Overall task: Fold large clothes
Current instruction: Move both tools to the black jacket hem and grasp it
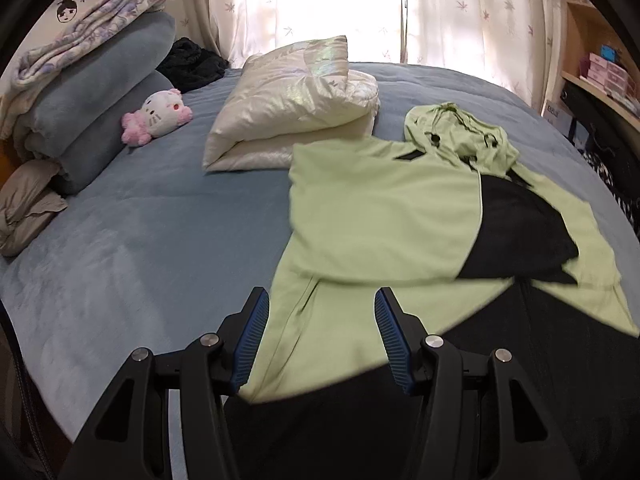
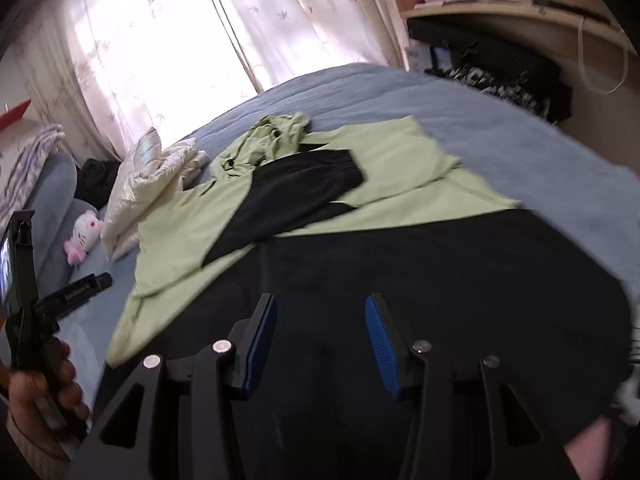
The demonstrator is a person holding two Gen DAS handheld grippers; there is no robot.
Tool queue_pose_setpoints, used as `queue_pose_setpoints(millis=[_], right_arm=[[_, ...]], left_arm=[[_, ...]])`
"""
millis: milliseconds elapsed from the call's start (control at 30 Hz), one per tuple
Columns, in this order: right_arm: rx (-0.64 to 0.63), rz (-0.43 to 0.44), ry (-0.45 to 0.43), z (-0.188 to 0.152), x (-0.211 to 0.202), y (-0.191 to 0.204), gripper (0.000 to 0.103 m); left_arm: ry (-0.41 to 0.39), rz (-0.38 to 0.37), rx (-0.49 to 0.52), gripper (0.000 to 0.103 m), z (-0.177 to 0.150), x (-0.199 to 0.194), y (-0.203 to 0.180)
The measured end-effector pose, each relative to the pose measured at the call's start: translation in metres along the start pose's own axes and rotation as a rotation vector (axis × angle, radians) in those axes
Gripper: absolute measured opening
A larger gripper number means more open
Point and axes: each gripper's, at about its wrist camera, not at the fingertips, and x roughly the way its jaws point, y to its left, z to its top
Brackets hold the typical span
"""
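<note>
Green-and-black hoodie (image 1: 380, 216) lies flat on the blue bed (image 1: 140, 248), hood twd the curtains, just beside the cream pillow (image 1: 296, 104). Both sleeves look already folded in across the body: green side panel laid over on one side, black sleeve (image 2: 288, 196) crossed over the chest. Lower black part of the garment is spread out twd the near edge, under both grippers.

Left gripper (image 1: 320, 336): jaws roughly half open, nothing btwn the pads, hovering over the hem where green meets black. Right gripper (image 2: 320, 340): also abt half open, empty, above the black lower section; no cloth pinched. In the right wrist view the person's hand (image 2: 40, 396) holds the left tool at the frame's left edge.

Progress, my read: sides done, so abt halfway. Still left: grab the bottom hem w/ both grippers & fold it up twd the hood, maybe once more, then tuck the hood & smooth. Pink plush (image 1: 158, 116) and stacked blankets (image 1: 92, 80) sit well apart, not in the way
</note>
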Motion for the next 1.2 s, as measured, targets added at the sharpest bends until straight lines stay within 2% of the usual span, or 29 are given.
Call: queue_pose_setpoints(millis=[133, 267, 400, 533, 767, 900, 1033, 1133, 1167, 1200], right_arm=[[-0.026, -0.051, -0.042, -0.013, -0.035, -0.029, 0.047], [0.049, -0.098, -0.084, -0.004, -0.055, -0.067, 0.049], [0.134, -0.119, -0.027, 0.001, -0.053, -0.108, 0.058], [0.137, -0.154, 0.064, 0.0, -0.039, -0.143, 0.058], [0.211, -0.109, 0.156, 0.009, -0.024, -0.192, 0.058], [0.252, -0.057, 0.244, 0.008, -0.008, -0.212, 0.058], [0.179, 0.005, 0.296, 0.008, 0.004, -0.21, 0.06], [0.118, 0.046, 0.332, 0.011, 0.008, -0.206, 0.059], [0.096, 0.065, 0.34, 0.011, 0.008, -0.204, 0.055], [0.073, 0.078, 0.346, 0.012, 0.008, -0.202, 0.046]], left_arm=[[0.034, -0.006, 0.004, 0.054, -0.029, -0.02, 0.019], [0.092, 0.002, 0.01, 0.056, -0.063, -0.035, 0.044], [0.159, 0.015, -0.019, 0.057, -0.095, -0.041, 0.076], [0.226, -0.001, -0.067, 0.058, -0.116, -0.04, 0.102], [0.297, -0.093, -0.14, 0.066, -0.136, -0.032, 0.126], [0.31, -0.131, -0.136, 0.077, -0.141, -0.025, 0.125], [0.317, -0.156, -0.104, 0.086, -0.145, -0.02, 0.119], [0.322, -0.182, -0.108, 0.086, -0.145, -0.017, 0.12], [0.322, -0.191, -0.112, 0.086, -0.145, -0.016, 0.121], [0.323, -0.203, -0.117, 0.086, -0.146, -0.016, 0.121]])
